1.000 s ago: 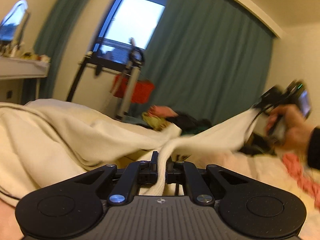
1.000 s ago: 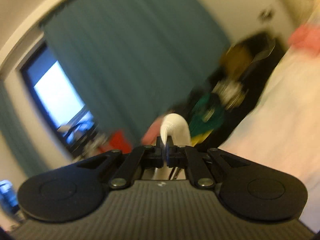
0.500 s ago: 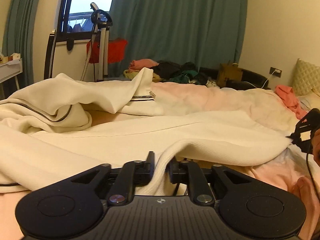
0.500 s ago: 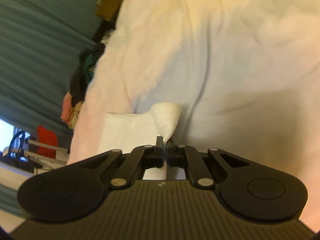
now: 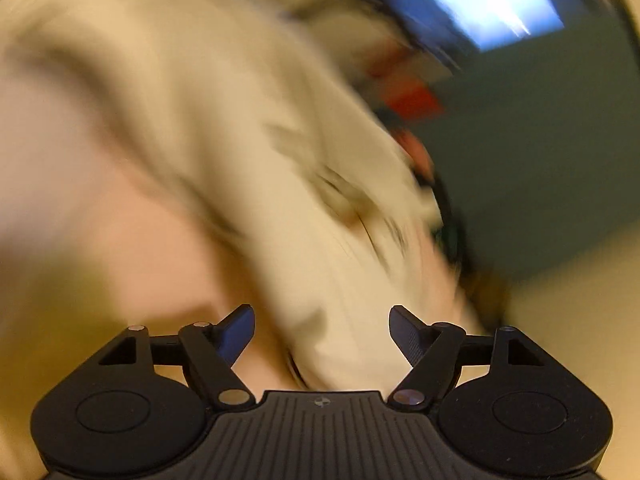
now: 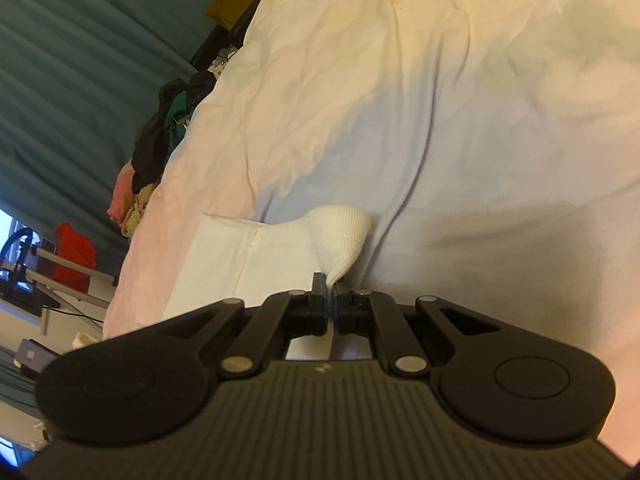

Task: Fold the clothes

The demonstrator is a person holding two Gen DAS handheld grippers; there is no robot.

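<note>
A cream white garment (image 5: 248,152) lies spread on the bed, heavily blurred in the left wrist view. My left gripper (image 5: 322,322) is open, jaws wide apart, just above the garment's near edge, holding nothing. In the right wrist view my right gripper (image 6: 329,286) is shut on the garment's ribbed cuff (image 6: 344,232), which bulges out past the fingertips. The white sleeve (image 6: 224,264) runs left from the cuff and lies on the bed.
The bed is covered by a pale pink-white duvet (image 6: 460,100). A pile of dark and coloured clothes (image 6: 160,144) sits at its far edge before a teal curtain (image 6: 60,60). A red item (image 6: 74,256) and a window (image 5: 492,8) lie beyond.
My left gripper has opened and let go of the garment, and swings fast so its view is blurred. My right gripper still holds the cuff low over the bed.
</note>
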